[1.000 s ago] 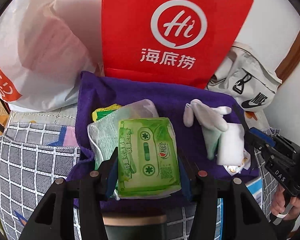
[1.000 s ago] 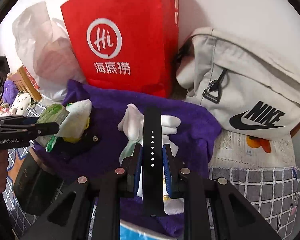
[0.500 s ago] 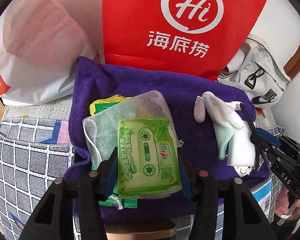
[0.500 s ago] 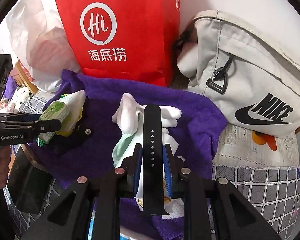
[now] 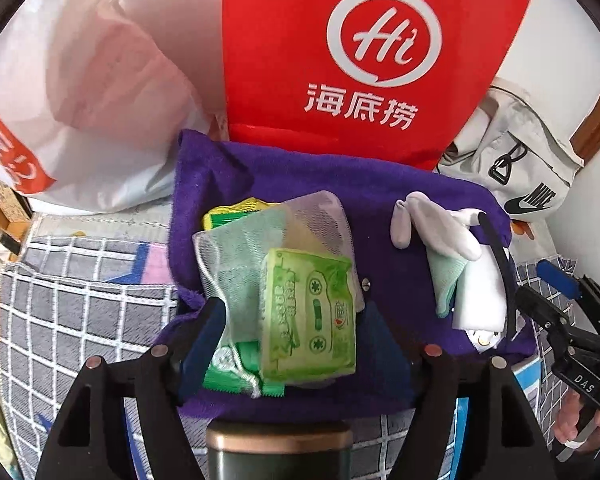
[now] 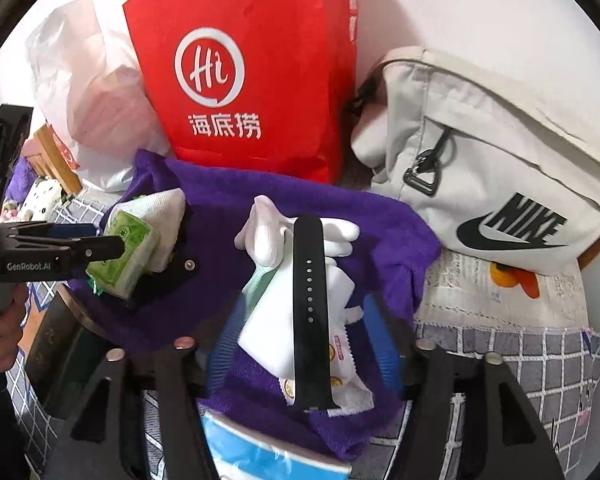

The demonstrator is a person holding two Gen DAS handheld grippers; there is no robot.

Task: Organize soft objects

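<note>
A purple towel (image 5: 300,176) holds the soft things. On it a green wipes pack (image 5: 312,316) lies tilted on a white mesh bag (image 5: 236,256), between the pads of my left gripper (image 5: 296,344). Those jaws are opening and stand clear of the pack. In the right wrist view a black watch strap (image 6: 310,304) rests on a white glove (image 6: 268,232) and a white pad (image 6: 276,332). My right gripper (image 6: 306,344) is opening around the strap, pads off it. The left gripper (image 6: 100,248) shows at that view's left edge.
A red paper bag (image 5: 360,60) stands behind the towel, with a white plastic bag (image 5: 80,100) to its left and a grey Nike bag (image 6: 480,160) to its right. A grey checked cloth (image 5: 80,312) covers the surface. A dark round lid (image 5: 280,448) sits below the left gripper.
Both grippers have spread their jaws. The green pack has left the left pads and tipped onto the mesh bag. The black strap has come free of the right pads and lies on the white things.
</note>
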